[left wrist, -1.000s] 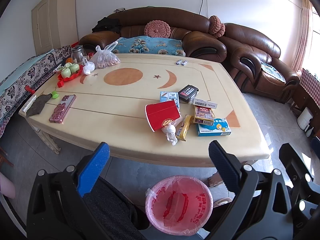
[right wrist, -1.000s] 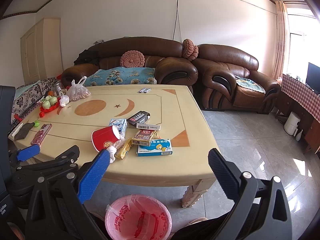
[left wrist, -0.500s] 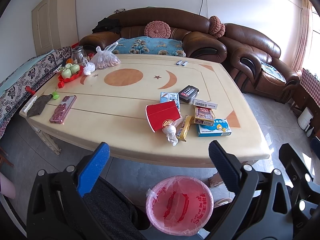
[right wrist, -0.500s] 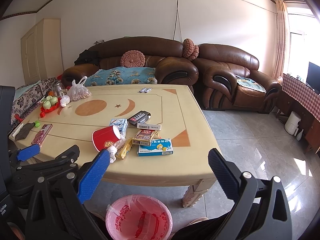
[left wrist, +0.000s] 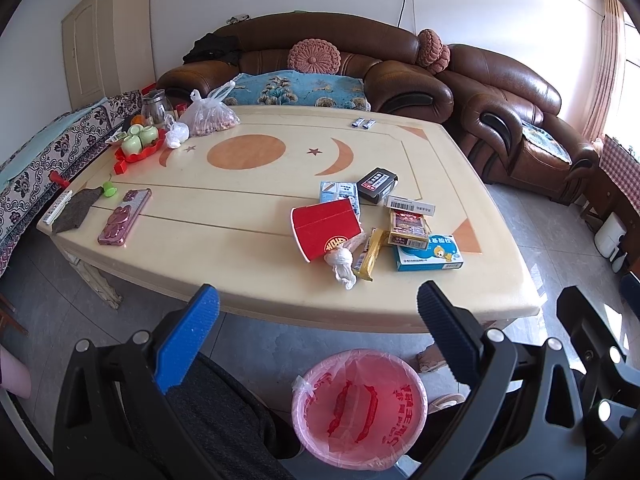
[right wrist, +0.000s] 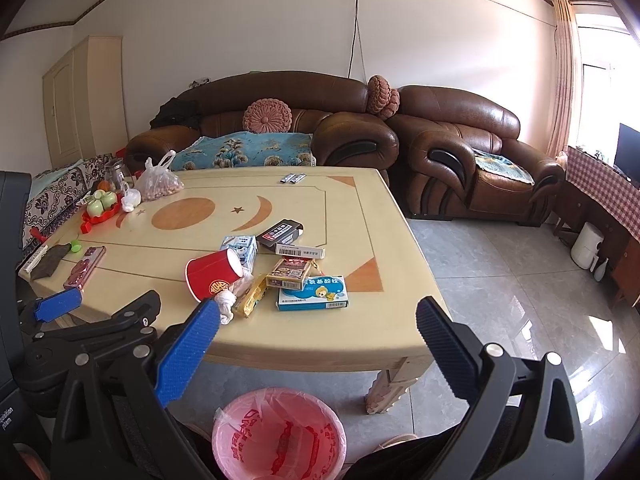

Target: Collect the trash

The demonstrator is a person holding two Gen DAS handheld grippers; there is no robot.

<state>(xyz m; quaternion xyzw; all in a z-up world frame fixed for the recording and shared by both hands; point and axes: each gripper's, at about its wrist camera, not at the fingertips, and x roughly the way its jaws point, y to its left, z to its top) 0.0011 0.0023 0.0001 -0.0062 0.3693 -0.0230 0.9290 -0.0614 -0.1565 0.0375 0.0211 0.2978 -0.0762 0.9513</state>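
A heap of trash lies on the cream table point(left wrist: 224, 216): a tipped red paper cup point(left wrist: 325, 229), a crumpled white tissue point(left wrist: 341, 266), a yellow wrapper point(left wrist: 368, 254), a blue medicine box point(left wrist: 430, 258), a brown card box point(left wrist: 407, 227), a black box point(left wrist: 377, 185) and a small blue carton point(left wrist: 336, 192). The cup point(right wrist: 212, 276) and blue box point(right wrist: 313, 293) show in the right wrist view too. A pink-lined bin point(left wrist: 358, 404) stands on the floor below the table's front edge, also in the right wrist view point(right wrist: 278, 434). My left gripper point(left wrist: 316, 332) and right gripper point(right wrist: 316, 344) are open, empty, short of the table.
A pink phone point(left wrist: 124, 222), a grey cloth point(left wrist: 76, 210), a red tray of green cups point(left wrist: 138, 144), a bag of nuts point(left wrist: 210, 118) and a glass jar sit at the table's left. Brown leather sofas point(left wrist: 400, 68) stand behind. Tiled floor point(right wrist: 500, 280) lies right.
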